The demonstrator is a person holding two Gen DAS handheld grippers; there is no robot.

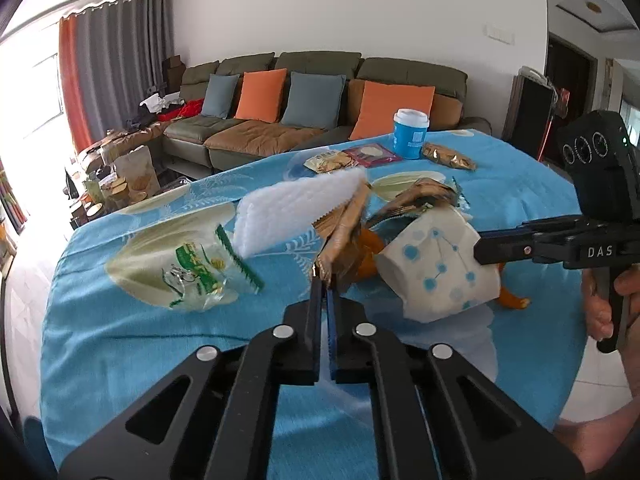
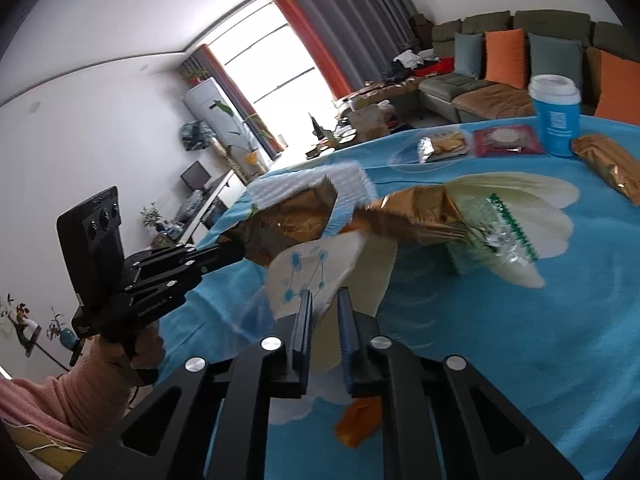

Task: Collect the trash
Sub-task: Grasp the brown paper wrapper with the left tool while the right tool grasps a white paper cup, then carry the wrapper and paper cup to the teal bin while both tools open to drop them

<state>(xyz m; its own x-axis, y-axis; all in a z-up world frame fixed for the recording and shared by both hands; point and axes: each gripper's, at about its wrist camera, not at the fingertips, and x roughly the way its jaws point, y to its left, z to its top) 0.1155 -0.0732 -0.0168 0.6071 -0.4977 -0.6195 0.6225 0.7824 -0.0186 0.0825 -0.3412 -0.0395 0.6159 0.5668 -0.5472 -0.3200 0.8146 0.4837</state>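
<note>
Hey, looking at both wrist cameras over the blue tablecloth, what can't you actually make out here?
- Gold wrapper in the left gripper: motion-blurred, print unreadable in both views.
- Orange scrap: right wrist view, mostly hidden behind the right gripper.
- Blue cup label: too small to read.

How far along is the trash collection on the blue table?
Nothing looks done: no bin or collected pile is in view. In hand: left gripper shut on a crumpled gold foil wrapper, right gripper shut on a white paper cup with blue dots. Left on the blue tablecloth: clear green-printed bag, white textured pad, second gold wrapper, orange scrap, three packets by the blue lidded cup.
</note>
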